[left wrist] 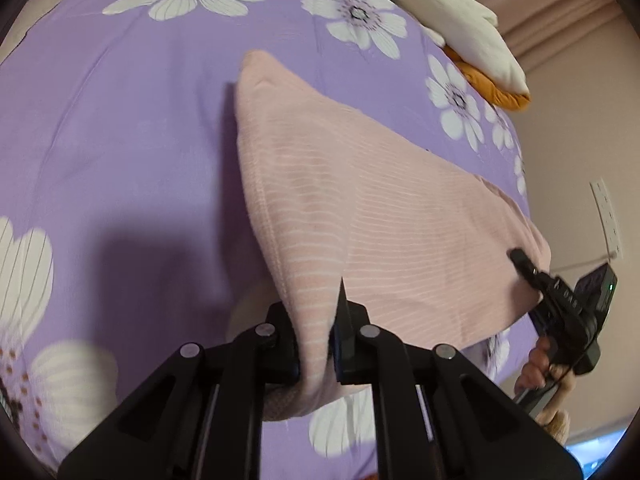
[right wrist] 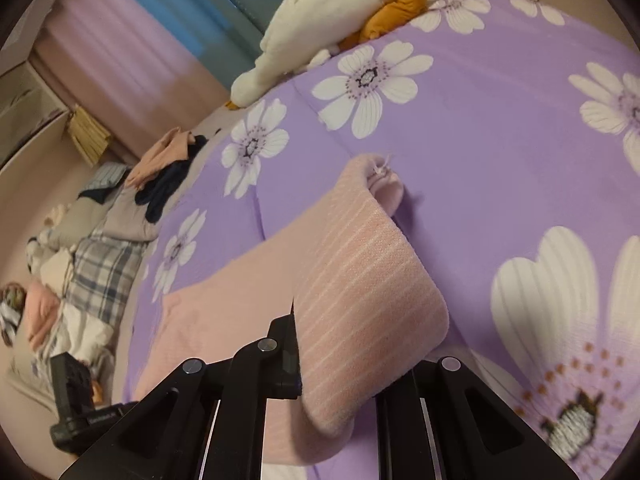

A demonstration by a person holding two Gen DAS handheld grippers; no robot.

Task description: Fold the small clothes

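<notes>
Left gripper (left wrist: 318, 340) and right gripper (right wrist: 316, 360) each pinch a hem edge of the pink garment (left wrist: 360, 200); bare sheet (left wrist: 120, 140) open toward 9–12 o'clock.

right fingers (right wrist: 297, 354) partly behind pink garment (right wrist: 360, 304)

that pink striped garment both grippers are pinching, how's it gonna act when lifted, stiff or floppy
Probably floppy: the pink garment already sags and curls between the left gripper and the right gripper. Likely light, since thin pinches at its edge carry it. The knit looks grippy, so slipping seems unlikely; the far end may drag on the floral sheet.
</notes>
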